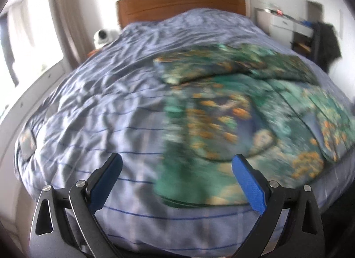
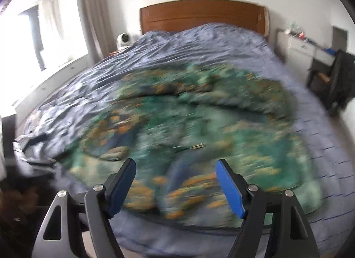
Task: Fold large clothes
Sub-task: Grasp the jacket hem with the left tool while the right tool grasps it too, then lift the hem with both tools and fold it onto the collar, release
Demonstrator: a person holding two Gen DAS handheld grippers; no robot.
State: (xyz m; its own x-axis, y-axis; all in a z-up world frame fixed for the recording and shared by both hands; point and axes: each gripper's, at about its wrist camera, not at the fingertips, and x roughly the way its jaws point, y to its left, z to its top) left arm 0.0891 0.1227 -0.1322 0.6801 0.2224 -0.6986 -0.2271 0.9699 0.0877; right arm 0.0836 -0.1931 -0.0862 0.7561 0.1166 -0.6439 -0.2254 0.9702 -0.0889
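A large green garment [image 1: 233,111] with orange flower print lies spread on the bed, partly folded over at its far side. In the right wrist view the garment [image 2: 188,125] fills the middle of the bed, blurred by motion. My left gripper [image 1: 177,162] is open and empty, hovering above the near edge of the bed at the garment's left border. My right gripper [image 2: 176,167] is open and empty, above the garment's near hem.
The bed has a wrinkled blue-grey striped cover [image 1: 88,102] and a brown wooden headboard [image 1: 182,2]. A white round device [image 1: 103,36] sits left of the headboard. A window and curtain [image 2: 93,14] are at left. A white desk and dark chair [image 2: 339,78] stand at right.
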